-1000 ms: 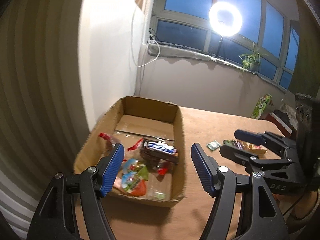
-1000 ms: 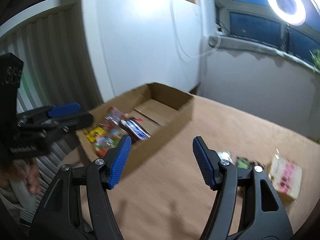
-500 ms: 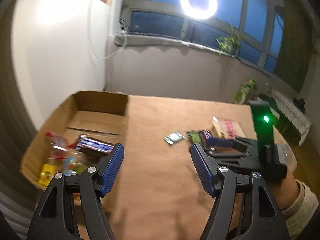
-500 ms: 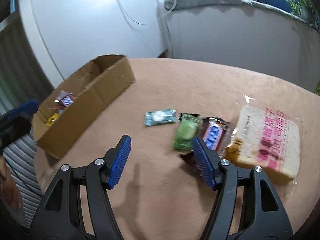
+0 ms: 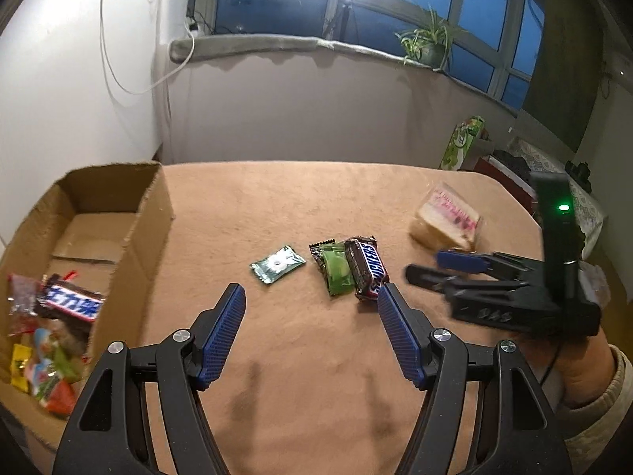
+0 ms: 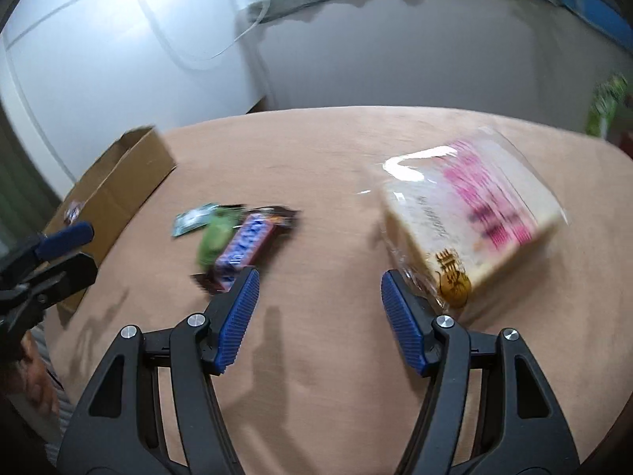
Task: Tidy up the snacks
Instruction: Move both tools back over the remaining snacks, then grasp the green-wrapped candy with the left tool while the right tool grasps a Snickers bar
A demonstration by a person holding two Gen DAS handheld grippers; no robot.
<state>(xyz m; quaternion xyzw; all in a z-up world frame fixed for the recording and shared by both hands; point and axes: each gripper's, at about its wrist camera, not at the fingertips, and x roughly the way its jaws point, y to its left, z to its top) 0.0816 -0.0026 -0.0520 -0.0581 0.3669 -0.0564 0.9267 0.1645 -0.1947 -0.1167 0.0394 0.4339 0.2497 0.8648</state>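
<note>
A shallow, open cardboard box (image 5: 150, 213) sits at the left end of a tan table. Inside it lies a loose heap of wrapped snacks (image 5: 47, 340), topped by a dark bar with blue and white lettering (image 5: 73, 304). Out on the table, well apart from the box, three small packets lie flat in a row: a teal mint sachet (image 5: 278, 264), a green packet (image 5: 336, 271) and, touching it, a brown Snickers bar (image 5: 367, 273). Farther right, a clear bag of sliced bread (image 5: 445, 221) printed in pink lies by itself.
</note>
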